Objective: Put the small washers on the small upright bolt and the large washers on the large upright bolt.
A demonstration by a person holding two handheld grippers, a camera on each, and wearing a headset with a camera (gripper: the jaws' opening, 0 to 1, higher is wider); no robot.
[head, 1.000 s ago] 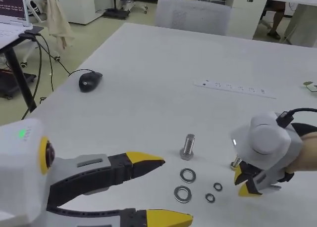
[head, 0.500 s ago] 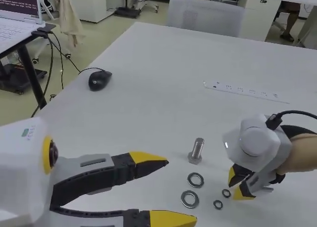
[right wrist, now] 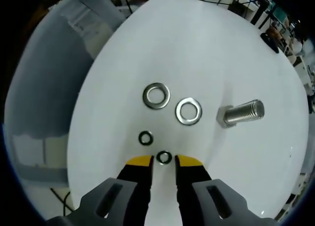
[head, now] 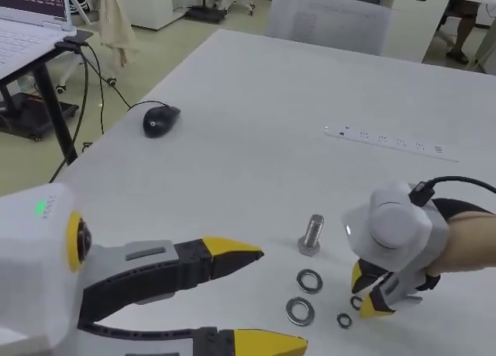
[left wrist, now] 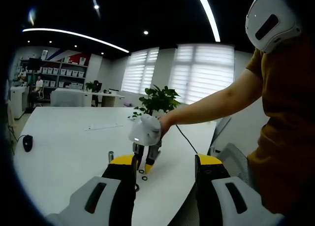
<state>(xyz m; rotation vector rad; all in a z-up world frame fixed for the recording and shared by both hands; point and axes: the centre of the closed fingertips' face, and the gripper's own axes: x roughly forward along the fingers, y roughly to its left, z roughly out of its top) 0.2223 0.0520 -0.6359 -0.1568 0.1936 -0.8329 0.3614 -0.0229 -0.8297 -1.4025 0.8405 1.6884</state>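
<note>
While my right tool [right wrist: 164, 162] hangs low over the counter [head: 256, 139], its jaws stand slightly apart with a small washer [right wrist: 164, 157] in the gap at their tips.

I read that washer as lying flat on the counter, not pinched. A second small washer [right wrist: 145, 137] lies just beside it. The two large washers [right wrist: 156, 95] lie a little further out, near each other but not touching. The large bolt [head: 312, 234] stands upright on its head just beyond them. My left tool [head: 280, 298] is held near the front of the counter, jaws wide apart and holding nothing. A mouse [head: 160, 120] and a power strip [head: 384, 141] lie well away.
</note>
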